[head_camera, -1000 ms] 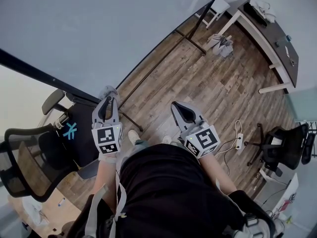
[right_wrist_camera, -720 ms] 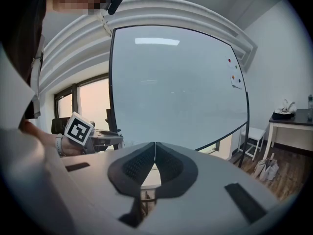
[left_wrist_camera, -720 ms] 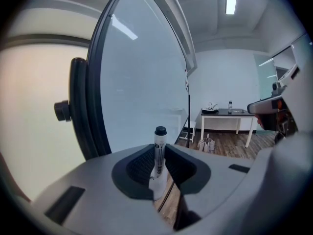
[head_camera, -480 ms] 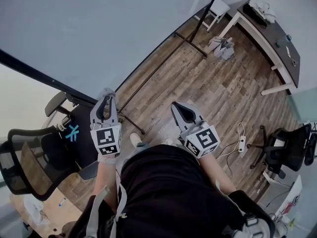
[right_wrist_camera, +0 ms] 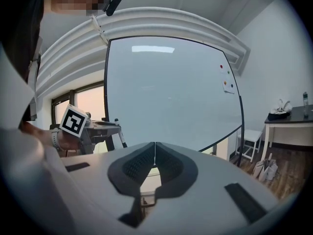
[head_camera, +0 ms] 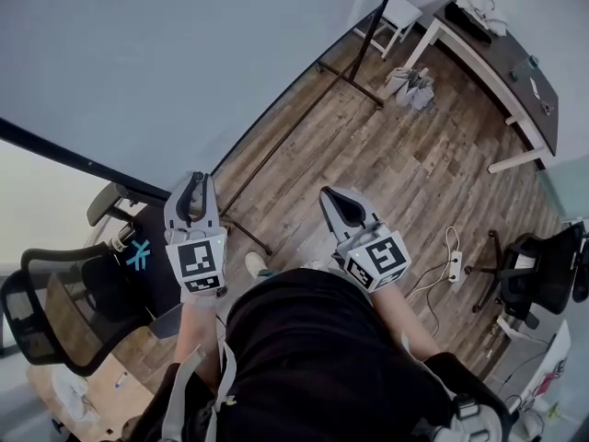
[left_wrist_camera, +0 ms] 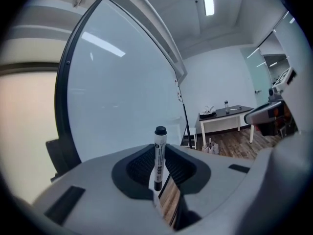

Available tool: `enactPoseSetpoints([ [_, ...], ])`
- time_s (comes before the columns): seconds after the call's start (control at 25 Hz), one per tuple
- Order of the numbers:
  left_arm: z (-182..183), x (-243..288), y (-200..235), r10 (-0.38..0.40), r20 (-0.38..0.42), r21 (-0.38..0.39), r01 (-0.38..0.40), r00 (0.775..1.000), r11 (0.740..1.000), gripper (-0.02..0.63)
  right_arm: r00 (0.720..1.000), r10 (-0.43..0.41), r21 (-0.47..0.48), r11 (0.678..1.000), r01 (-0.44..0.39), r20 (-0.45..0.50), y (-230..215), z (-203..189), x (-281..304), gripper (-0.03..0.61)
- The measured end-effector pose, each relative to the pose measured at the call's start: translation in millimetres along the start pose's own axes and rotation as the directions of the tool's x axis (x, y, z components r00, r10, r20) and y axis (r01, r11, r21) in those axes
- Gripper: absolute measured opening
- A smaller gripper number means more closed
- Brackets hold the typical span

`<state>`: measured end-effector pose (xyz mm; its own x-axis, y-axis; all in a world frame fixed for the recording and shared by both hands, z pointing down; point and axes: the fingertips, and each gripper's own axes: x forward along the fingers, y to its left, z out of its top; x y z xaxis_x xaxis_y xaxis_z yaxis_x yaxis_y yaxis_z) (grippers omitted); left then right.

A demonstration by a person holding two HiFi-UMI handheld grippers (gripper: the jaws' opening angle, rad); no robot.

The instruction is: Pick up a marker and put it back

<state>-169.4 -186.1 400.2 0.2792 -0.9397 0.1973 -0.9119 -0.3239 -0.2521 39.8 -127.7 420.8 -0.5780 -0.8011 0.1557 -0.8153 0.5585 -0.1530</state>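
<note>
Wood flooring (head_camera: 386,164) is seen underfoot, and a drop onto it is judged the main risk, should the marker (left_wrist_camera: 159,155) be knocked or the hold eased too early. Nearest, the marker is pinched upright in the left gripper (left_wrist_camera: 158,148), whose jaws are held partly apart by its barrel. The right gripper (right_wrist_camera: 154,148) is closed tight on nothing, and the whiteboard (left_wrist_camera: 122,92) is faced beyond.

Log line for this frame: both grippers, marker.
left gripper: shut on marker, upright | right gripper: shut, empty | whiteboard: ahead
</note>
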Motion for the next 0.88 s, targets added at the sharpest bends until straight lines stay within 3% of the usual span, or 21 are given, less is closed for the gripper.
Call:
enactPoseSetpoints([
  [0.4,28.4,13.3,-48.0,-0.117,0.056,0.005,0.117,0.992,0.993,0.072,0.997,-0.075,0.017,0.997,0.074,0.032,-25.6,5.0,-29.9,0.014],
  [0.64,37.7,20.4,-93.1,-0.242,0.081,-0.010,0.243,0.967,0.970,0.072,0.988,-0.143,0.022,0.990,0.142,0.051,-38.5,8.7,-57.5,0.014],
  [0.88,45.9,23.7,-137.4,-0.356,0.110,-0.011,0.359,0.928,0.933,0.072,0.974,-0.219,0.028,0.976,0.218,0.060,-50.6,7.9,-90.4,0.014],
])
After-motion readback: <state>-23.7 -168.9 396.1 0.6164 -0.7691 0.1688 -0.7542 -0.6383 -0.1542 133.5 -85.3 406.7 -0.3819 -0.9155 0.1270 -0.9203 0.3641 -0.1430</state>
